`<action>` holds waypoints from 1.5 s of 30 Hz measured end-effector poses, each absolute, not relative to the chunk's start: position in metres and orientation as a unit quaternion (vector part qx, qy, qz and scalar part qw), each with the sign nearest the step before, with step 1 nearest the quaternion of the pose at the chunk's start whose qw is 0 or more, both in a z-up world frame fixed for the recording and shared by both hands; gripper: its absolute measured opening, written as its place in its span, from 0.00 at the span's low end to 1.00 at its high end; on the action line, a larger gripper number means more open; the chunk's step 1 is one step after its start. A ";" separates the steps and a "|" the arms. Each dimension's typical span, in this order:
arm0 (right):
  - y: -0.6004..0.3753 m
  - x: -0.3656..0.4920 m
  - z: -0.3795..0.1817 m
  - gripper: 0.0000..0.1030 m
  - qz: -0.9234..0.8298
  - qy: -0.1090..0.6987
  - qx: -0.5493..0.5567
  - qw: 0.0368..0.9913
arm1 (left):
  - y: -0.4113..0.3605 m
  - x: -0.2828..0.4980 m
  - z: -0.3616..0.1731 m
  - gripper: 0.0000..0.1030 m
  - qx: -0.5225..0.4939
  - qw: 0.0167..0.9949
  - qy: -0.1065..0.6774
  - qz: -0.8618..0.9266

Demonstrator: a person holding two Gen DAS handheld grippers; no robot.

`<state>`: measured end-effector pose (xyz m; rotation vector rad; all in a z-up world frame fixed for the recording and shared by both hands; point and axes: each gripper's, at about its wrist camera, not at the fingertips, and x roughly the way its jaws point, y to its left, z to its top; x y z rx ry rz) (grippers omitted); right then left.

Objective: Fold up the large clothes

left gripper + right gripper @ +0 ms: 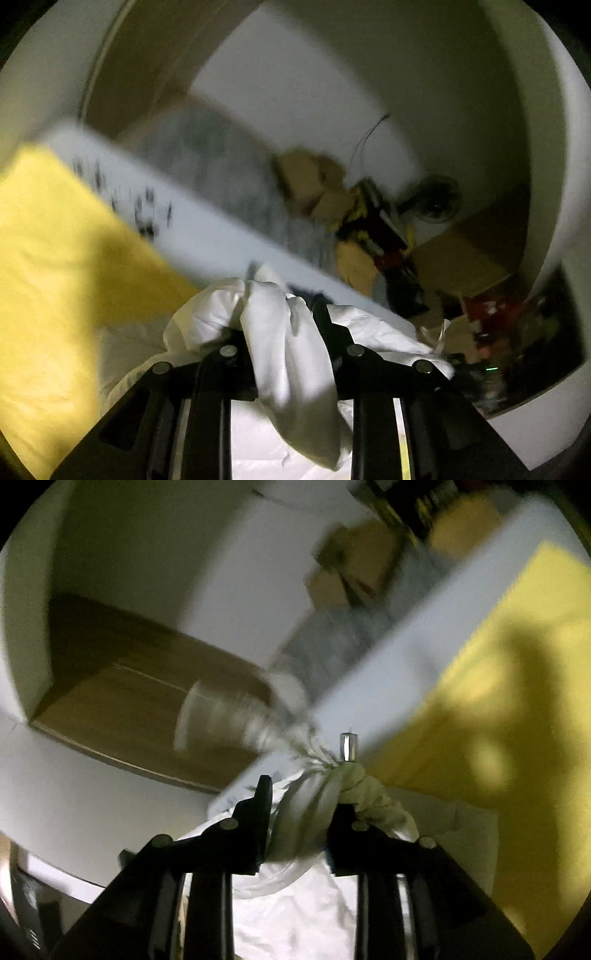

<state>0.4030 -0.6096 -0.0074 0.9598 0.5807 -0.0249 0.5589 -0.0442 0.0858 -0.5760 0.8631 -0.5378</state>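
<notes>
Left gripper, black with two fingers, is closed down on a thick bunch of a large white garment of thin soft cloth; the wad fills the narrow gap between the jaws and spills forward and back over them. More of the same white cloth lies below the gripper, next to a bright yellow soft sheet and a long white padded edge with dark print that runs slantwise across the view. Both pictures are smeared, so finer detail is lost.

Right gripper likewise pinches a twisted rope of the white cloth, its jaws nearly together around the gather, with a greyish bundle of fabric bulging over the right finger. The rest of the garment hangs and lies beneath it, beside the yellow sheet.

By my judgement the cloth is light, limp and easily creased; it has no stiffness of its own and slides little. Bunched grips like these will drag wrinkles along, so a hold on a flat hem or corner would serve better. Its long axis cannot be told: the garment is crumpled, and only the gathered strands run roughly along each gripper's fingers.
</notes>
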 end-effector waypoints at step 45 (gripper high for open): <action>-0.407 0.562 -0.112 0.00 -0.103 0.484 0.179 0.850 | -0.200 0.588 -0.050 0.30 -0.067 0.863 0.488 -0.112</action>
